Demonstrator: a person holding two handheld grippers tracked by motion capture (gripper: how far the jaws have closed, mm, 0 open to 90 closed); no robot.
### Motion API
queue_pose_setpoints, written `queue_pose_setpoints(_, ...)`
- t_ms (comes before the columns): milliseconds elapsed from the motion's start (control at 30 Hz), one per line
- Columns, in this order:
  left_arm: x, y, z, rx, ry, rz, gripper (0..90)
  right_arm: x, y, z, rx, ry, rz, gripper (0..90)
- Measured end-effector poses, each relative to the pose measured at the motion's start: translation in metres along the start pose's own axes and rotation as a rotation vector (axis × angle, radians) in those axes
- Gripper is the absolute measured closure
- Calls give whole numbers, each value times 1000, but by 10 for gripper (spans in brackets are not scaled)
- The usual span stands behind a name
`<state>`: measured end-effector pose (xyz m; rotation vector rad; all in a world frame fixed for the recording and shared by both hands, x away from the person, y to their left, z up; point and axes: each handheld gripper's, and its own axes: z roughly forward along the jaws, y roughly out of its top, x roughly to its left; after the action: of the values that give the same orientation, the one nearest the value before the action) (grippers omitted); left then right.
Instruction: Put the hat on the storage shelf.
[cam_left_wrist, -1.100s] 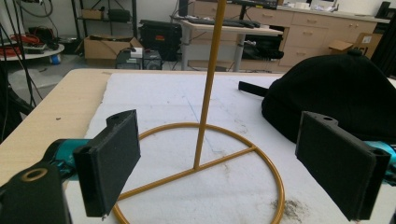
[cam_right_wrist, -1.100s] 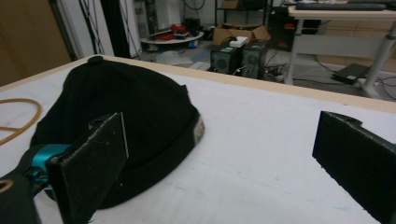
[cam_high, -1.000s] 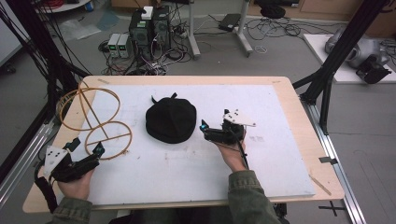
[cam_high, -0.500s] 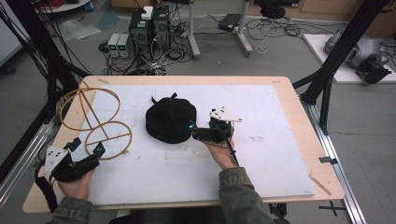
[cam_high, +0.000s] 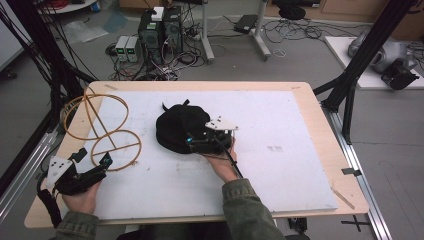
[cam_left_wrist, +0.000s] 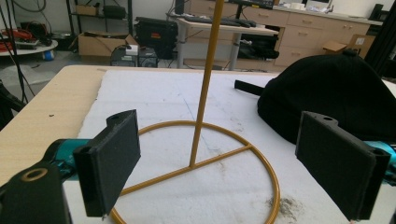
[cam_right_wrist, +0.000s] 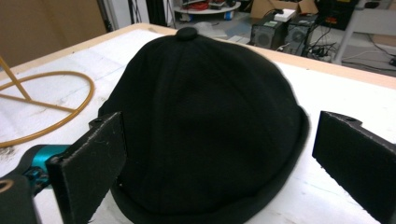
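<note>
A black cap (cam_high: 179, 126) lies crown up near the middle of the white mat (cam_high: 280, 120), a strap at its far side. My right gripper (cam_high: 194, 144) is open at the cap's near right rim; in the right gripper view the cap (cam_right_wrist: 201, 121) sits between the spread jaws, untouched. A yellow wire stand (cam_high: 97, 125) with a ring base and an upper hoop stands at the left. My left gripper (cam_high: 97, 160) is open just before the ring base (cam_left_wrist: 205, 154), the upright rod (cam_left_wrist: 208, 79) straight ahead between its jaws.
The mat covers a wooden table (cam_high: 320, 120). Black frame posts (cam_high: 350, 80) rise at the table's right and left sides. Computers and cables (cam_high: 160, 35) sit on the floor beyond the far edge. Open mat lies right of the cap.
My right gripper has moved left and slightly forward, from beside the cap to its near right rim with the jaws around it. The left gripper has stayed put.
</note>
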<state>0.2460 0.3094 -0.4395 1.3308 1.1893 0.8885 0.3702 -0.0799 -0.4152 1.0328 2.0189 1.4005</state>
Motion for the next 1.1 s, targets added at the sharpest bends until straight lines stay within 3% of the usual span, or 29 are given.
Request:
queue_pose_setpoints(600,0,0,1,-3,14,1,143,26,2,31,67,33,-34,27)
queue_pose_setpoints(900,2,0,1,-5,16,-12,143,35,0,45,91,-61,-90,104)
queue_pose_setpoints(1000,2,0,1,-4,13,-13,143,38,0,48,97,-99,-108,219)
queue_pose_setpoints(1033,2,0,1,-4,13,-13,143,38,0,48,97,-99,-108,219)
queue_pose_setpoints(1067,2,0,1,0,11,-12,143,38,0,47,90,-121,-112,291)
queue_pose_setpoints(1100,2,0,1,0,11,-12,143,38,0,47,90,-121,-112,291)
